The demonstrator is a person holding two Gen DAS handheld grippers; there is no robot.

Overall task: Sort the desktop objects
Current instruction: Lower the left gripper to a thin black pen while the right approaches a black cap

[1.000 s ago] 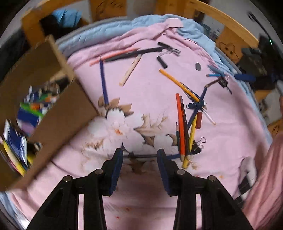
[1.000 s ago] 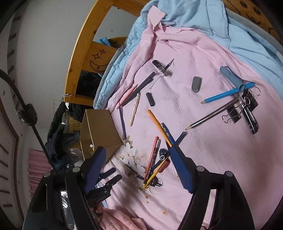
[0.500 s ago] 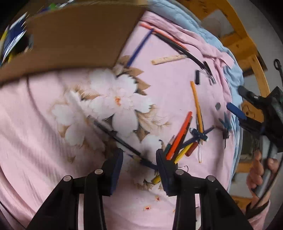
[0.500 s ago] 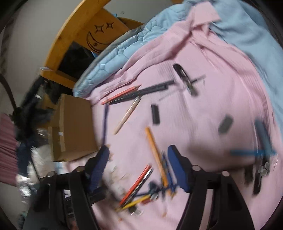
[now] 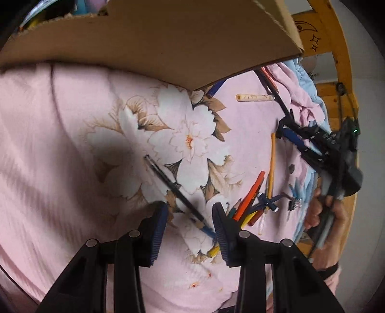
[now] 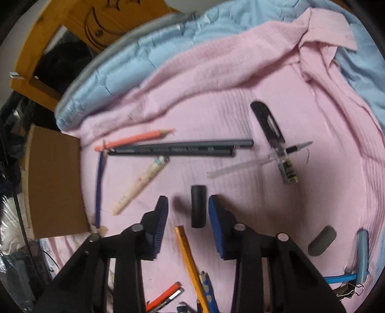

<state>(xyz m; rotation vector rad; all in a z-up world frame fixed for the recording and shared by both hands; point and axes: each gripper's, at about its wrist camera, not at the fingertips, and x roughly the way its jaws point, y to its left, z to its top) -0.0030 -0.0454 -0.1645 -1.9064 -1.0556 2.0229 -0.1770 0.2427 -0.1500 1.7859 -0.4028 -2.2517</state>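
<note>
Pink floral bedsheet (image 5: 60,149) on a bed, wooden frame (image 6: 79,21) behind, blue quilt (image 6: 134,55) bunched at the edge. Cardboard box (image 5: 156,41) sits on the sheet and fills the top of the left wrist view.

Left gripper (image 5: 190,216): jaws partly apart, straddling the lower end of a thin black pen (image 5: 173,187) that lies diagonally on the flower print; pads not pressing it. Just right of it, a heap of coloured pencils (image 5: 250,199) and an orange pencil (image 5: 272,163).

Right gripper (image 6: 188,211): jaws have just been closing, with a short black cylinder, likely a cap (image 6: 198,207), between them; right pad is just beside it, left pad clear, so not clamped. Beyond it lie two long dark pencils (image 6: 182,148), a salmon pencil (image 6: 137,139), a cream pen (image 6: 140,184), a clear tube (image 6: 240,167) and a black utility knife (image 6: 270,127). Grey eraser (image 6: 322,240) well off to the right.
</note>
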